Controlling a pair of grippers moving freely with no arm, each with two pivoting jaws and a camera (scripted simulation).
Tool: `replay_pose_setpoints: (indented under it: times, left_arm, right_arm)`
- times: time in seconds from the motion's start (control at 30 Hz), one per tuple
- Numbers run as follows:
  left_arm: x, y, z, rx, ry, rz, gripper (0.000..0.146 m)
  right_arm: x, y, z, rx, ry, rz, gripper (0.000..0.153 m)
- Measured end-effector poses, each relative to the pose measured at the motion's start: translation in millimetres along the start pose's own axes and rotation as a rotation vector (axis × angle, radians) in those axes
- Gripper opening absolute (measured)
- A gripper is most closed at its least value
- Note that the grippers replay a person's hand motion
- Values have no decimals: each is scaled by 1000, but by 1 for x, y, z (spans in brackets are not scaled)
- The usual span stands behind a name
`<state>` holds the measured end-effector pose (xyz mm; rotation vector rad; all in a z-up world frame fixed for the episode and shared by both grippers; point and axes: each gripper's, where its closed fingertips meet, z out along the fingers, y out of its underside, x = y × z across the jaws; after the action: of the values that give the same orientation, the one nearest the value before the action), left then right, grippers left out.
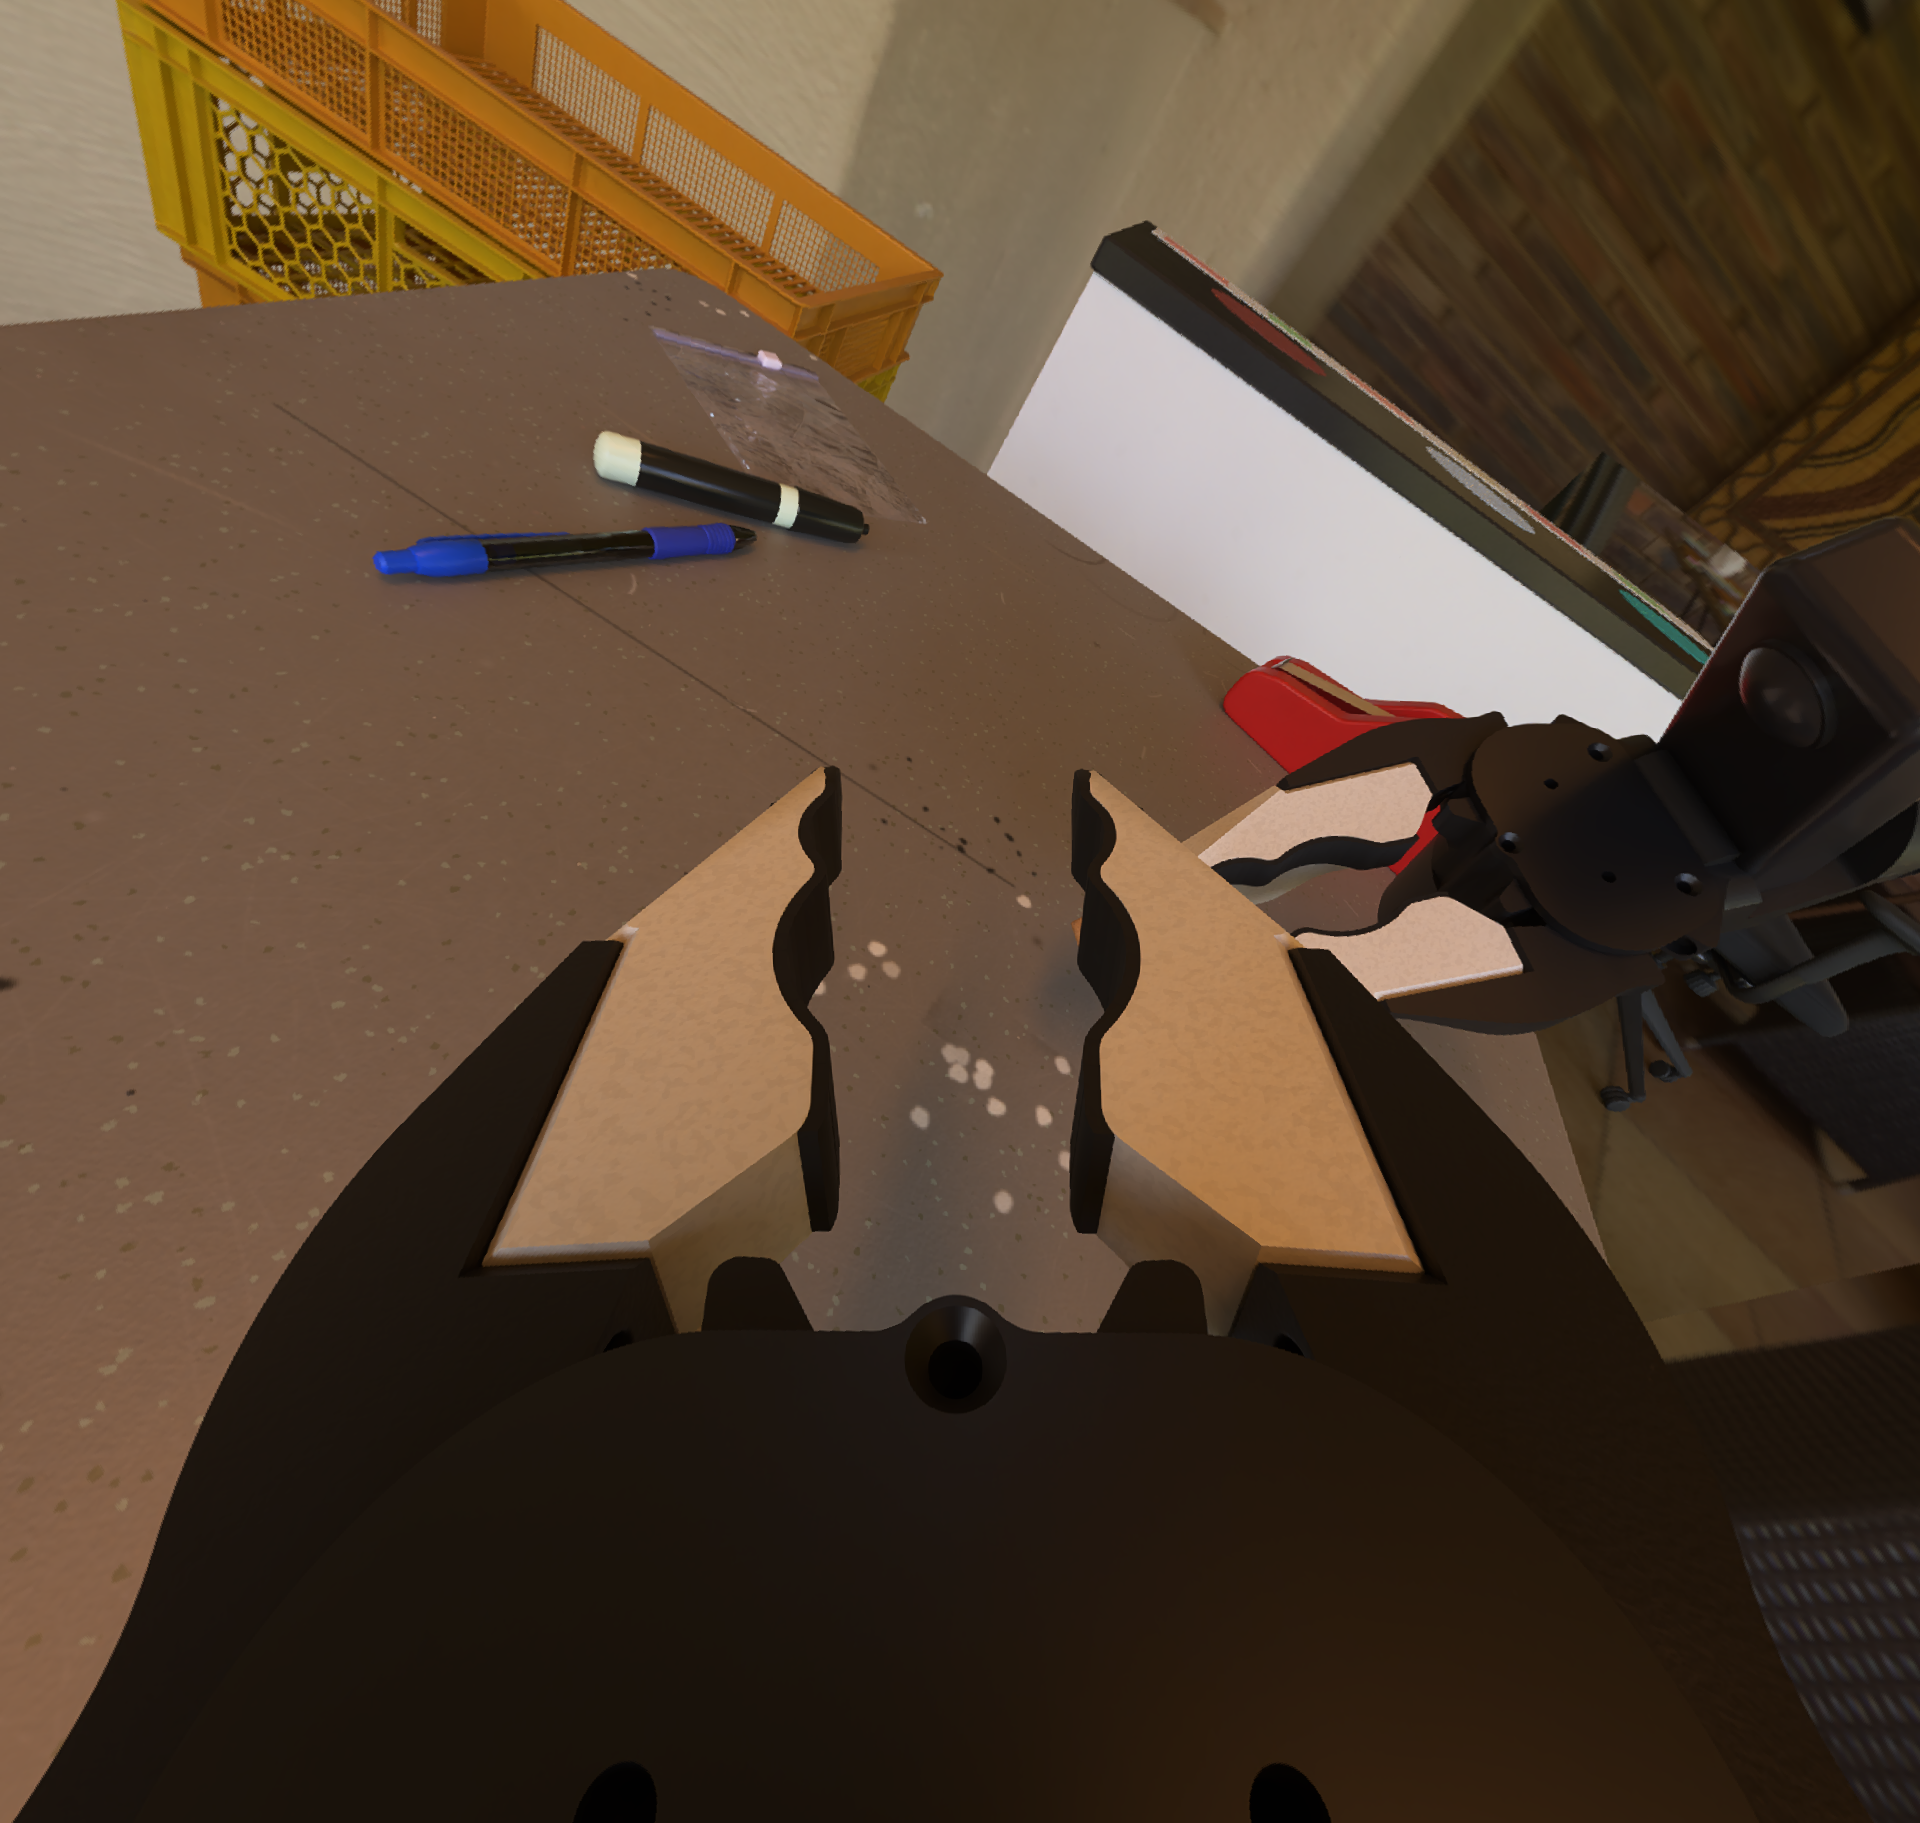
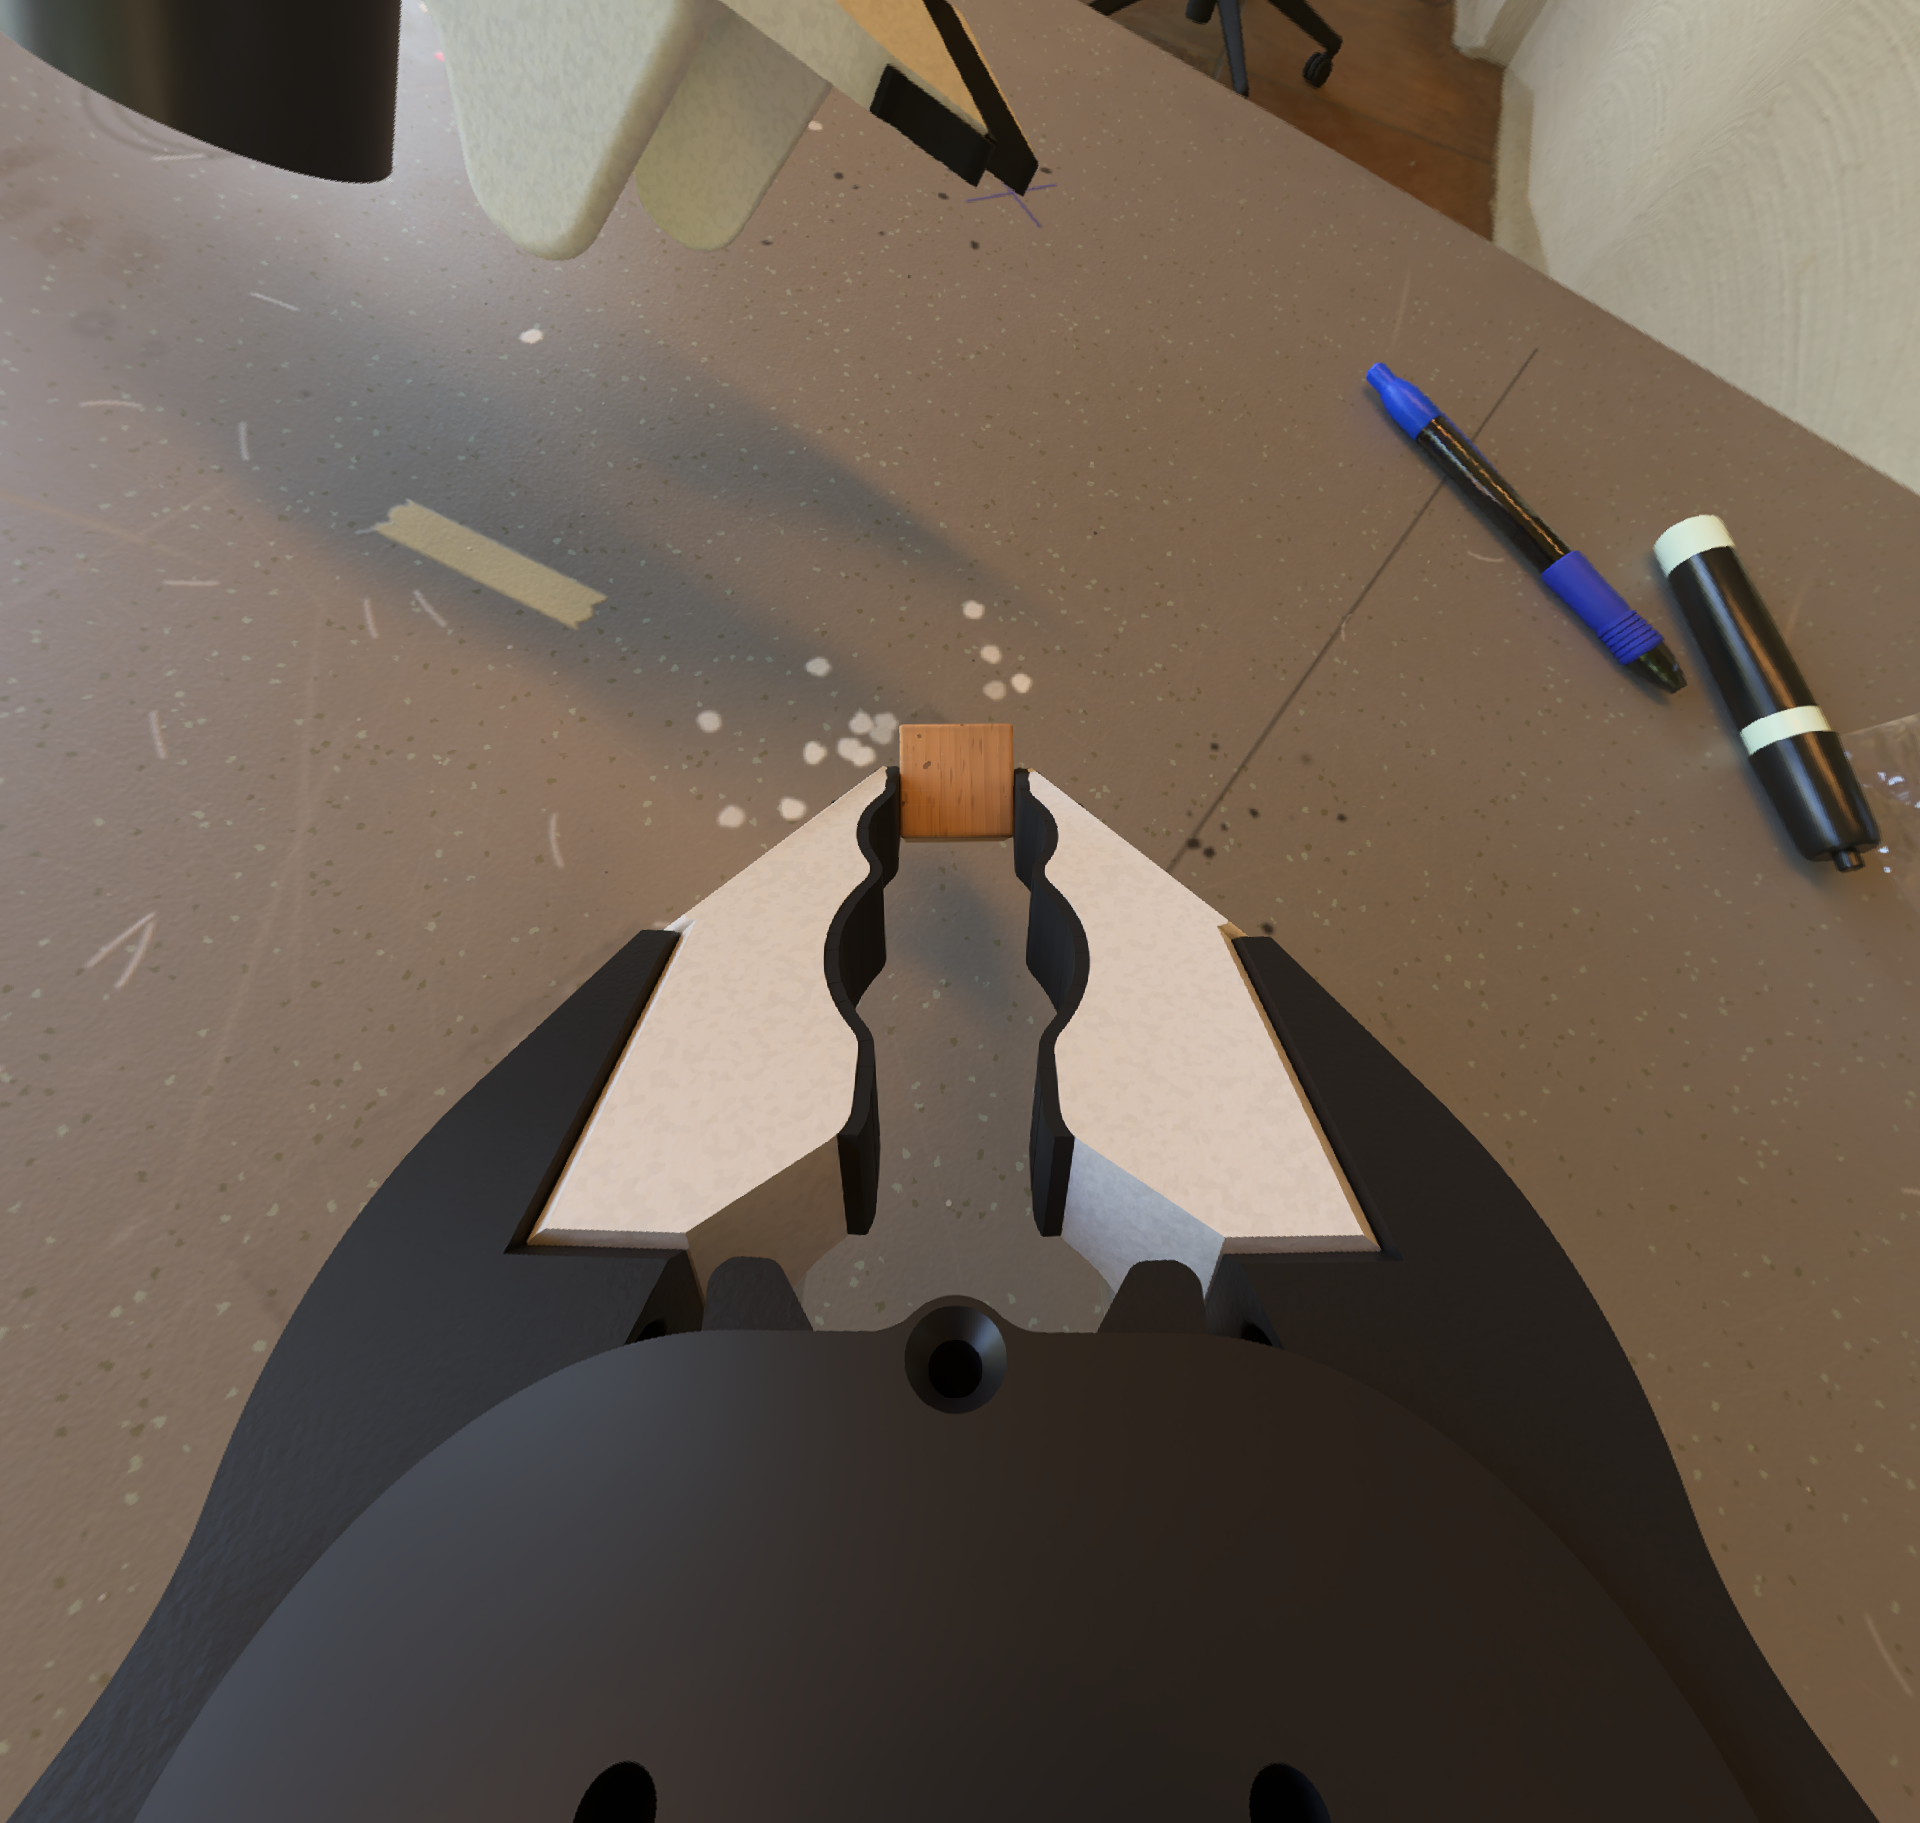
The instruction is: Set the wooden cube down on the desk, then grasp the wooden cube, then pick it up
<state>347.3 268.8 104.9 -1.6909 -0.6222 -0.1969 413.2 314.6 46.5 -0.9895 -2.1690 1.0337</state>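
While pinching the small square wooden cube (image 2: 955,781) at the right gripper (image 2: 955,786) tips, seemingly above the speckled brown worktop (image 2: 416,838); left gripper (image 1: 954,786) spread, idle. Next: lowering, releasing.

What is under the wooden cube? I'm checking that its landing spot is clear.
Around the wooden cube, held at the tips of the right gripper, only bare speckled desk with pale flecks shows. The patch directly beneath is covered by the cube itself.

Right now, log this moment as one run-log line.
right gripper: shut on wooden cube, at fingertips | left gripper: open, empty | desk: blue pen, black marker untouched
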Motion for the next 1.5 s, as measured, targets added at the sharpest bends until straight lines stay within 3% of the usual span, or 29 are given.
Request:
replay_pose_setpoints:
  times: [0.3,0.43,0.67,1.03,1.2,1.33,1.5]
  left_arm:
    - [3,5,5,21,66,-3,53]
    - [0,7,7,12,34,45,55]
    - [-6,9,5,11,18,-19,54]
    - [-4,9,4,7,3,0,53]
    - [-12,10,2,15,-3,-65,53]
    - [-15,13,2,9,27,-127,53]
    - [-19,15,2,-6,48,-172,53]
  right_arm:
    - [-1,-1,1,5,26,-39,21]
    - [-1,-1,1,4,30,-47,21]
    - [1,-1,1,8,50,-47,21]
    - [3,-1,3,3,44,2,21]
    - [4,6,5,-34,64,-13,21]
    - [-3,22,18,-185,90,-162,21]
    - [-4,15,14,-131,81,-144,21]
